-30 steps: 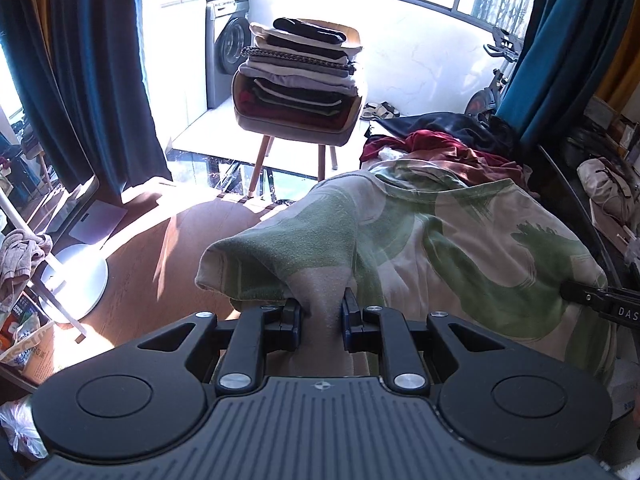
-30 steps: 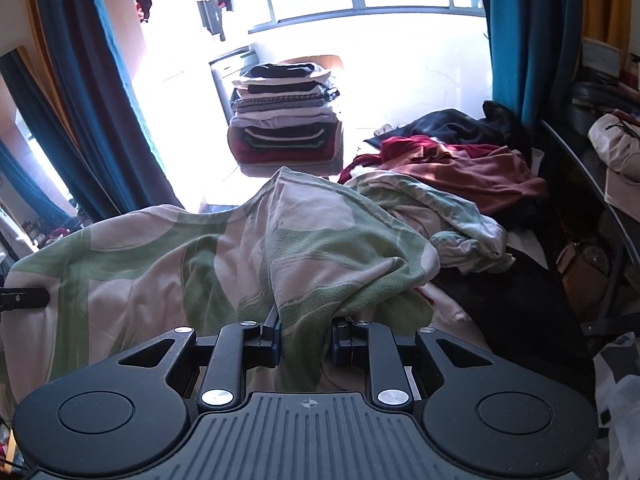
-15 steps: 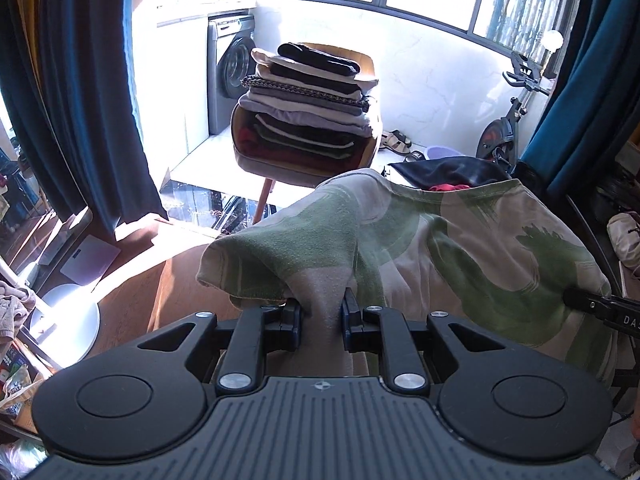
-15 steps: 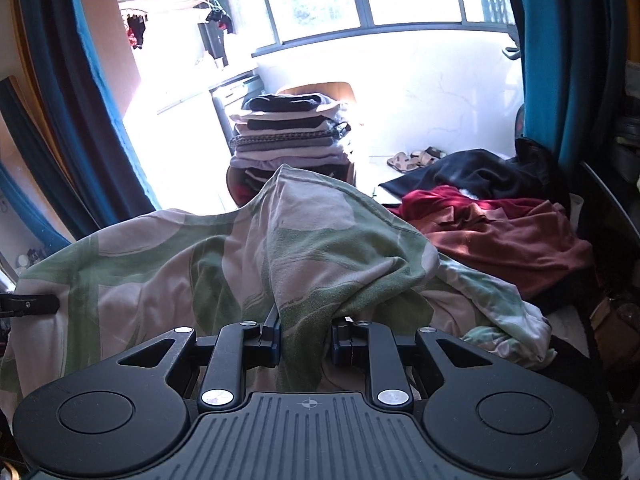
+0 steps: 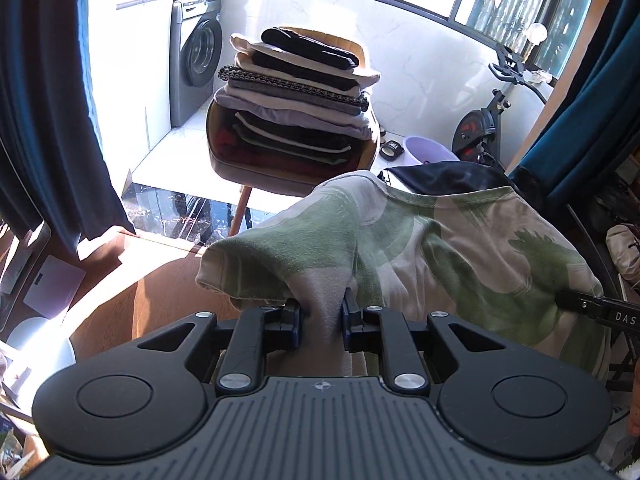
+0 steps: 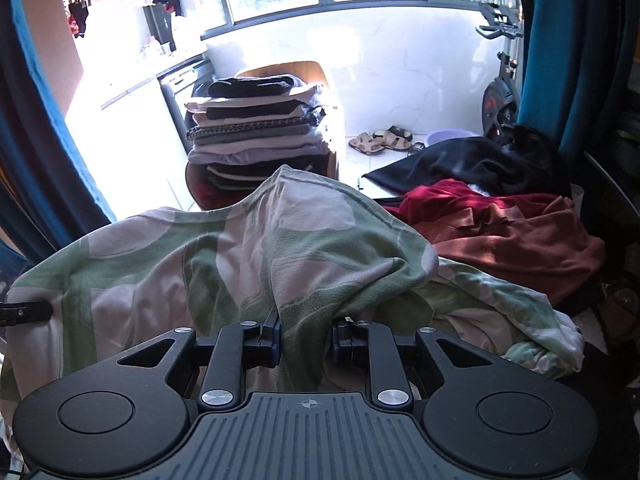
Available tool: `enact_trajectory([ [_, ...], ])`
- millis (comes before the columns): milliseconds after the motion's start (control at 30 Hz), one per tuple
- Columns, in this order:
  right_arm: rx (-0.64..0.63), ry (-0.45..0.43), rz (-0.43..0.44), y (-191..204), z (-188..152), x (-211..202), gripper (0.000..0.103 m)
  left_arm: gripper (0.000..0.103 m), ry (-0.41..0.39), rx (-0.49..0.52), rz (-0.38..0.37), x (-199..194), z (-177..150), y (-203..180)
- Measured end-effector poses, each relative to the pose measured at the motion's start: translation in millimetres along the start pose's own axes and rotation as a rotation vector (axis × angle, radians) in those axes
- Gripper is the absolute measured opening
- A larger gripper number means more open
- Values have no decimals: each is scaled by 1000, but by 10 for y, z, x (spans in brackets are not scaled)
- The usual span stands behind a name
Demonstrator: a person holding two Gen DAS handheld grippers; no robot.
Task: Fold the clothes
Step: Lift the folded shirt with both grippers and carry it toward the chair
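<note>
Got my left gripper [image 5: 321,314] pinching one bunched edge of the green-and-beige shirt [image 5: 440,248], and my right gripper [image 6: 305,334] clamped on the other. The shirt hangs stretched sideways between them, in front of the chair [image 5: 256,170] stacked with folded clothes [image 5: 296,100].

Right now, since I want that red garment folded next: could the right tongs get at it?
Probably not yet: the right tongs are shut on the green shirt, which drapes before them. The red garment itself lies uncovered.
</note>
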State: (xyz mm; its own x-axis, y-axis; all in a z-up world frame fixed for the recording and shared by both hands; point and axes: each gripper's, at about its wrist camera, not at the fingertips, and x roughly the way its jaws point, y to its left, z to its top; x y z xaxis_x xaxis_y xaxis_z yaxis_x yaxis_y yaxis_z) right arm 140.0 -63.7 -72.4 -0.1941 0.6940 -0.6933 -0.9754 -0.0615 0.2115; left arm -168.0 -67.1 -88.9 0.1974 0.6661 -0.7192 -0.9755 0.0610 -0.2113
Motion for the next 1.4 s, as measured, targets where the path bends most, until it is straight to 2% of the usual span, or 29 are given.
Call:
enact_trajectory([
  [233,31,-22,-25,856,363,497,19,19,-18,72,-20,191,700,725],
  [433,15,-13,-17,1422,512,885,19,19,-6,42,-18,424,964,1180],
  [567,-1,-16,-19,1569,660,1048,19,19,-14,8,-15,560,1135,1386],
  [767,6,-12,-35,1572,830,1396,19,19,0,-1,-18,933,1436,1537],
  [967,19,28,-20,1456,1122,1995,19,19,32,-13,-2,1472,1871,1535],
  [1067,35,23,-10,1265,1459,2296,19,19,47,-18,6,1742,2099,1528],
  [1167,42,6,-1,1050,1883,2509,19,19,41,-11,9,2017,2497,1415],
  [1400,53,-71,27,509,2903,2890,19,19,-50,5,3,2463,3411,1087],
])
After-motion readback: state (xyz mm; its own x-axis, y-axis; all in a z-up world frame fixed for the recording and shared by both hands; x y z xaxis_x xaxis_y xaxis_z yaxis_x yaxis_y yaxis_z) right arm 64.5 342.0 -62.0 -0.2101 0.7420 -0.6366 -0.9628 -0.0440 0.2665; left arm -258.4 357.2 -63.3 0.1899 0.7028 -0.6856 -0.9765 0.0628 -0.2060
